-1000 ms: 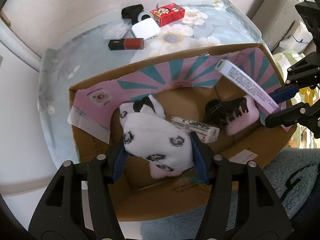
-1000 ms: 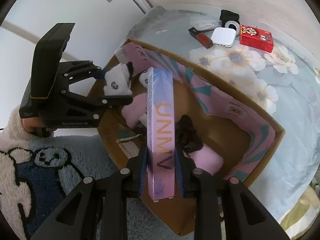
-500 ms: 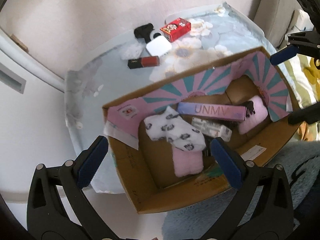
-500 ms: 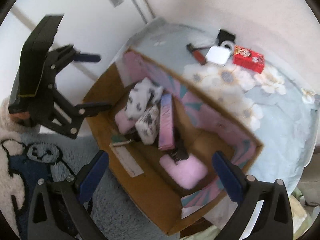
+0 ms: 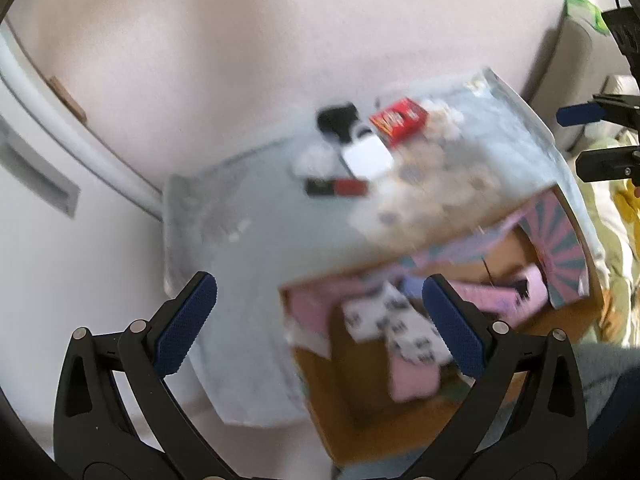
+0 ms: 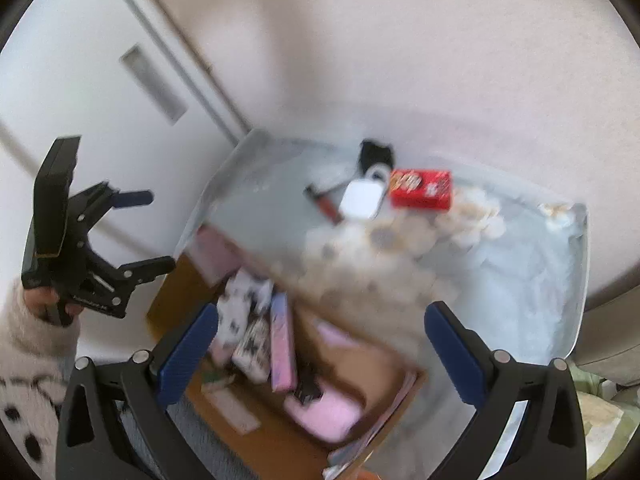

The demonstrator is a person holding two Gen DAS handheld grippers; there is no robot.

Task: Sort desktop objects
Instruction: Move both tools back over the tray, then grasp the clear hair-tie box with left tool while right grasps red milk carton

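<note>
Both views are blurred by motion. My left gripper [image 5: 320,300] is open and empty, raised above the table's near left part. My right gripper [image 6: 322,330] is open and empty, above the cardboard box [image 6: 256,436]. The box [image 5: 360,420] holds white patterned socks [image 5: 396,328], a pink long box [image 6: 282,350], a pink soft item [image 6: 324,416] and a black clip. On the floral table [image 5: 260,232] at the far side lie a red box [image 5: 400,122], a white square case [image 5: 368,158], a red-and-black lipstick [image 5: 338,188] and a black item [image 5: 336,118].
A white door with a recessed handle [image 6: 154,84] stands left of the table. A sofa with cushions [image 5: 576,64] is at the right. A grey rug lies in front of the box. The left gripper also shows in the right wrist view [image 6: 148,232], held by a hand.
Both grippers opened and let go: the socks and the pink long box now lie in the cardboard box. Both grippers then lifted and swung toward the far table items.
</note>
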